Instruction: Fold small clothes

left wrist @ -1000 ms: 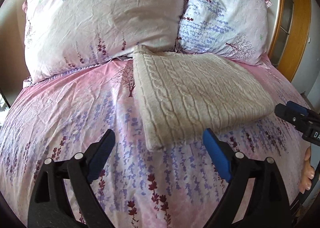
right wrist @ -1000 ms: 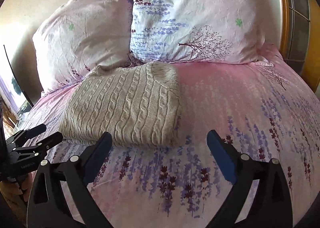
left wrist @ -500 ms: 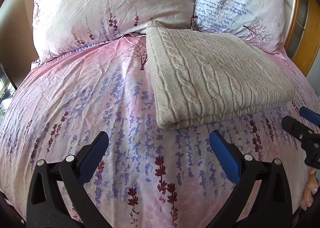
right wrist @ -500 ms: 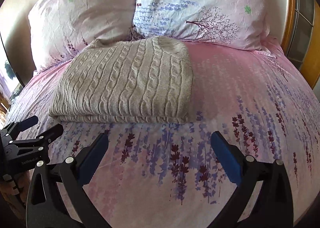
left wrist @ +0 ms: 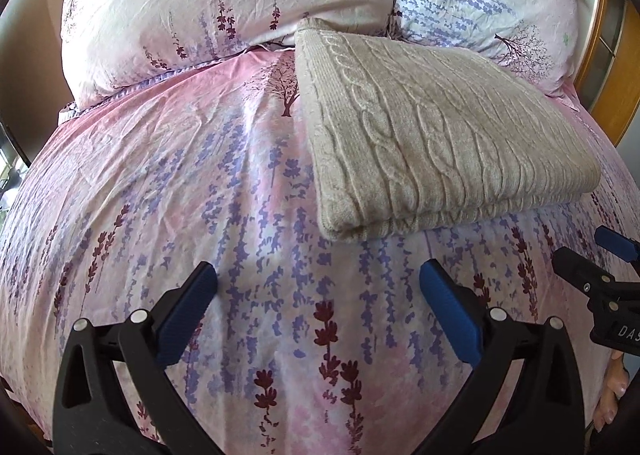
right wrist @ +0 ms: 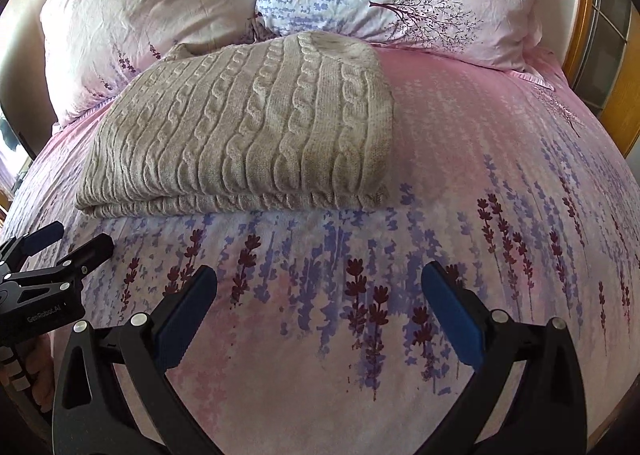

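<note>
Left wrist view shows a bed [left wrist: 168, 175] under a pink floral cover, two matching pillows [left wrist: 224, 3] propped at its head. Against them lies the task's thing, a grey cable-knit sweater [left wrist: 432, 127], already doubled into a neat rectangle with its stacked edges facing the grippers. Nearer the camera, the left gripper [left wrist: 318, 307] stands wide with nothing between its blue pads; its jaws have just been opening. Its fingertips hang over bare cover, just short of the sweater's near left corner. From the right wrist view, the right gripper [right wrist: 320, 305] is likewise spread wide and empty, short of the near right corner. I judge this the approach to another fold. Next, each gripper needs to reach its corner and pinch all layers together.
</note>
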`<state>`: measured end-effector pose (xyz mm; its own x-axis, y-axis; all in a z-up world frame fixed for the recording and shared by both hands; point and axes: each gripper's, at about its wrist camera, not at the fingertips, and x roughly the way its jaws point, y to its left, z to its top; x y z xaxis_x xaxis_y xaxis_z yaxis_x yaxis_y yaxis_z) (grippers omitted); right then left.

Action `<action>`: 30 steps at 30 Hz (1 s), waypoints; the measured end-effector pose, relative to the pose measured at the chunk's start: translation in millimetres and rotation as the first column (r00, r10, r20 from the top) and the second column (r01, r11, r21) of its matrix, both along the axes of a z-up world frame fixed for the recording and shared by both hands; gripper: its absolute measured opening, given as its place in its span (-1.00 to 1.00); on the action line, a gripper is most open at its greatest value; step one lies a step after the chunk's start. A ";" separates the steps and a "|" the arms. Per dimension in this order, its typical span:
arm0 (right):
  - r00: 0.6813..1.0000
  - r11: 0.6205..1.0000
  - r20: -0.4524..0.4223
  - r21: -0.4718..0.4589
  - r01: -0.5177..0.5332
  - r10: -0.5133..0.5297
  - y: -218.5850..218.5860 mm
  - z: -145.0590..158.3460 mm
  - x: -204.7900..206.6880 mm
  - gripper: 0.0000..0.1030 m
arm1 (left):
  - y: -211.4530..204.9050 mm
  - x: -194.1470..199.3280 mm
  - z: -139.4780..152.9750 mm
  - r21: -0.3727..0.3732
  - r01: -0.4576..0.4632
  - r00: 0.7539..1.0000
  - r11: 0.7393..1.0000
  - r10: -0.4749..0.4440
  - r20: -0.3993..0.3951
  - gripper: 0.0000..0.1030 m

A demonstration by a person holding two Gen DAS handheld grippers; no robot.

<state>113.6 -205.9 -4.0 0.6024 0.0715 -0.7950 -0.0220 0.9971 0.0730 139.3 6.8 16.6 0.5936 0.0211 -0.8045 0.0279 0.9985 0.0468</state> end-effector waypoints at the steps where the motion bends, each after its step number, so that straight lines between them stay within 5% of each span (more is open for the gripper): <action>1: 1.000 1.000 -0.003 -0.009 -0.001 0.001 0.9 -0.1 1.0 0.97 | -0.2 -0.2 0.1 0.000 0.001 1.000 1.000 -0.001 0.000 0.97; 30: 1.000 0.999 -0.011 -0.052 0.004 -0.005 6.0 -1.9 1.4 0.97 | -0.8 -0.8 -0.3 -0.003 -0.002 1.000 1.000 0.002 0.000 0.97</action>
<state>115.0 -199.9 -5.8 0.5934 0.0271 -0.8044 -0.0171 0.9996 0.0211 138.5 6.0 16.3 0.5936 0.0199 -0.8045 0.0261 0.9987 0.0440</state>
